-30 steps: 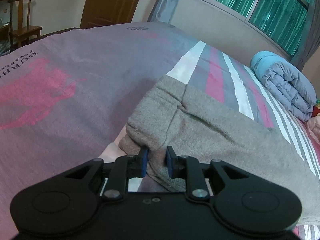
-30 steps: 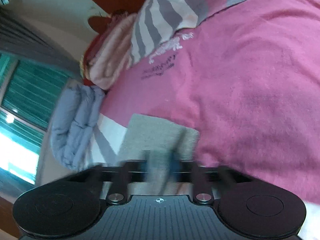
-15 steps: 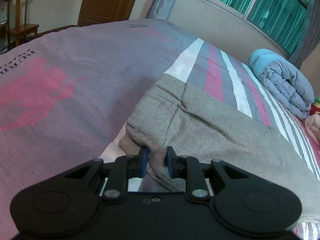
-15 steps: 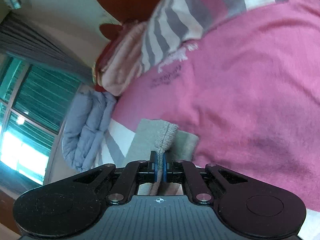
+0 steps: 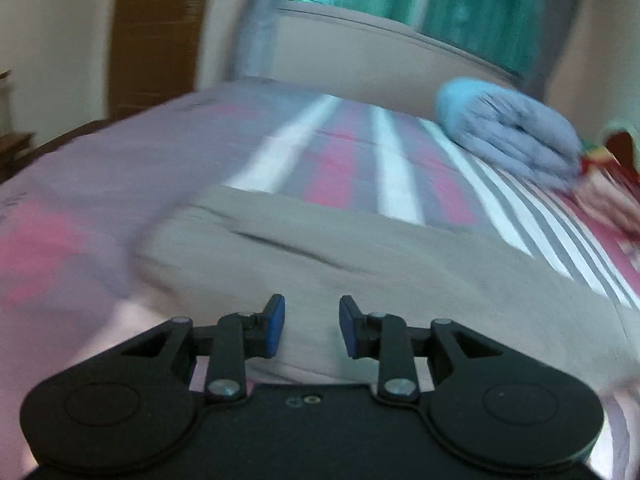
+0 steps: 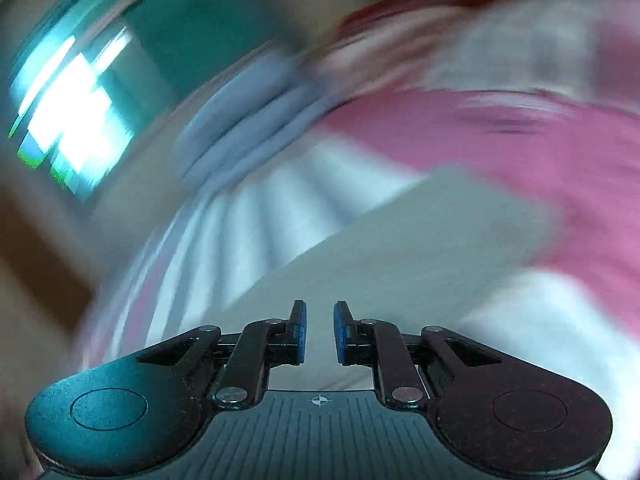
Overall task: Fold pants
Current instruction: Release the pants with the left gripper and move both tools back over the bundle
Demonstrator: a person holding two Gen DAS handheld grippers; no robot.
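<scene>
We see the left gripper spread wide, nothing gripped, over grey pants; the right gripper is parted, empty. Both views v. blurred.

Wide bed under a purple, pink and white striped cover.
Grey knit pants spread flat across it; rolled pale-blue quilt lying near the far edge, well apart from them.
</scene>
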